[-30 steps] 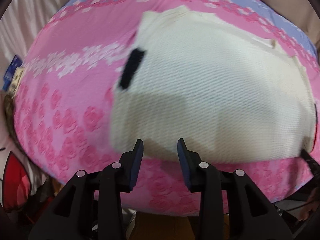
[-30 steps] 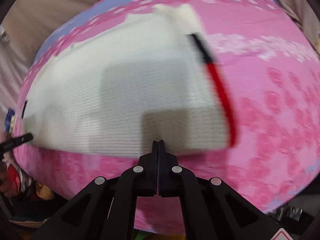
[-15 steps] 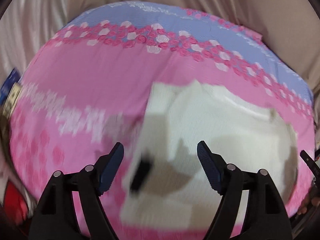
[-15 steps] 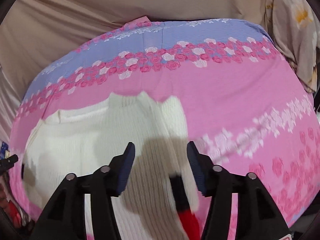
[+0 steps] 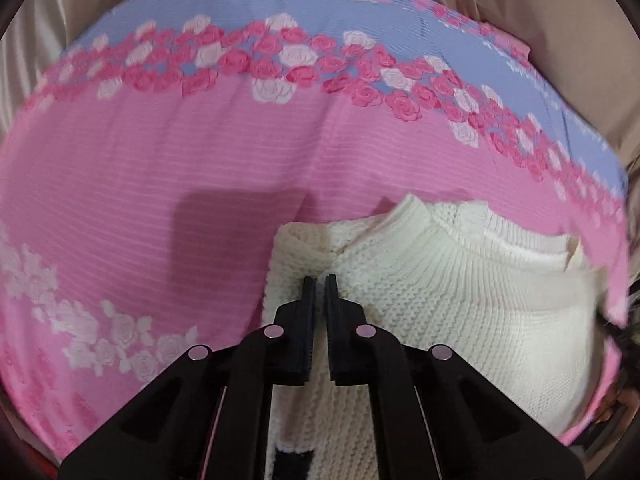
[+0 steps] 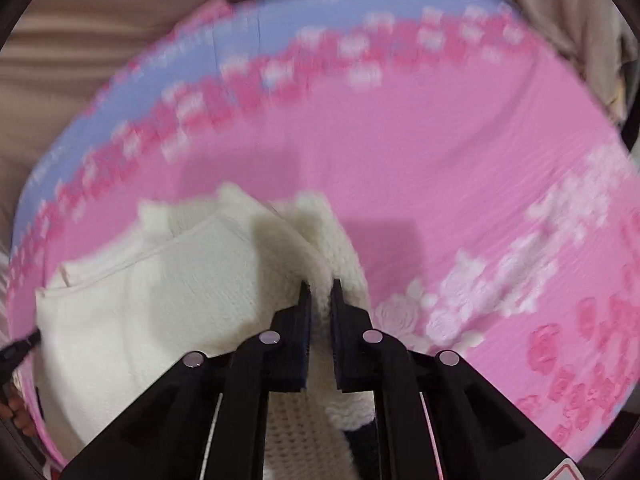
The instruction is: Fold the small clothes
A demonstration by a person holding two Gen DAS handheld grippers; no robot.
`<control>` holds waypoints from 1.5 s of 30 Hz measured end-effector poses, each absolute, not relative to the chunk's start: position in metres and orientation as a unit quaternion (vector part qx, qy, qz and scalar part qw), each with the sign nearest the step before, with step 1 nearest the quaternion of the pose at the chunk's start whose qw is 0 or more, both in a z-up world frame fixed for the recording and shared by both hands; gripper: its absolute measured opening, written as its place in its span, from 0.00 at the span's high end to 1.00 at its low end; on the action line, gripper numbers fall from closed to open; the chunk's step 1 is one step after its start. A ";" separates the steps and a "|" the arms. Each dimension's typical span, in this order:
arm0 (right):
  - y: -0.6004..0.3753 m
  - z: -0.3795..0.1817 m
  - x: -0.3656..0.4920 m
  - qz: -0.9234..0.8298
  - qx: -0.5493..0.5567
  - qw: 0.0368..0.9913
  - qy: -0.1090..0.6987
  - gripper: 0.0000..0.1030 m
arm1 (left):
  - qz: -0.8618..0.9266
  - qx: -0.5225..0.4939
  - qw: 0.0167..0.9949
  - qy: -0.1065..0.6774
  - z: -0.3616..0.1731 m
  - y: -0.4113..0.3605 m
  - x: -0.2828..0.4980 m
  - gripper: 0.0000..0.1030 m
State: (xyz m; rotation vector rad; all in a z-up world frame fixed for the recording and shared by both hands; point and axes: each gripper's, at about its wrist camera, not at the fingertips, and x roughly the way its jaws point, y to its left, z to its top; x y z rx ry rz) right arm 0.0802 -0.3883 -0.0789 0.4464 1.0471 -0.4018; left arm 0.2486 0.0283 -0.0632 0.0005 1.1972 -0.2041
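A cream knitted sweater (image 5: 440, 300) lies on the pink rose-patterned bedspread (image 5: 160, 180), its ribbed neckline towards the far side. My left gripper (image 5: 319, 280) is shut on a pinch of knit at the sweater's left shoulder edge. In the right wrist view the sweater (image 6: 140, 320) spreads to the left. There my right gripper (image 6: 320, 284) is closing, and its pads press a raised fold of knit at the right shoulder edge. A black patch (image 5: 292, 464) on the sweater shows under the left fingers.
The bedspread (image 6: 440, 180) has a blue band with roses along its far side. Beige cloth (image 5: 520, 0) hangs behind it. Flowered fabric (image 6: 600, 20) sits at the far right. A dark gripper tip (image 6: 20, 346) shows at the sweater's left edge.
Both grippers moved from the sweater's near hem across to its far shoulder edge. Each opened wide on the way and then closed on the knit.
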 end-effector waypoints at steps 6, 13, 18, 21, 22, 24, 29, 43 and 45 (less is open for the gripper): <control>-0.350 -0.018 0.055 -0.117 0.162 0.866 0.459 0.80 | -0.027 -0.094 0.847 0.523 -0.013 0.064 0.175 0.52; -0.226 -0.031 0.041 0.065 0.105 0.849 0.515 0.88 | 0.034 -0.172 0.796 0.580 -0.065 0.106 0.102 0.47; -0.163 -0.070 0.046 0.074 0.054 0.825 0.558 0.90 | 0.022 -0.228 0.784 0.576 -0.082 0.119 0.102 0.46; -0.153 -0.099 0.049 0.060 0.041 0.805 0.589 0.92 | 0.007 -0.240 0.770 0.592 -0.097 0.119 0.110 0.46; -0.152 -0.099 0.049 0.058 0.041 0.808 0.585 0.93 | 0.005 -0.247 0.765 0.595 -0.102 0.119 0.112 0.45; -0.151 -0.100 0.051 0.054 0.037 0.806 0.589 0.93 | 0.007 -0.257 0.768 0.587 -0.101 0.119 0.109 0.42; -0.146 -0.100 0.055 0.055 0.038 0.805 0.589 0.92 | -0.037 -0.268 0.761 0.590 -0.092 0.107 0.118 0.89; -0.296 -0.037 -0.061 -0.075 0.236 0.835 0.491 0.79 | -0.354 0.001 0.793 0.496 0.038 -0.162 0.072 0.92; -0.320 -0.040 -0.087 -0.109 0.266 0.827 0.483 0.77 | -0.379 0.046 0.770 0.511 0.017 -0.203 0.056 0.92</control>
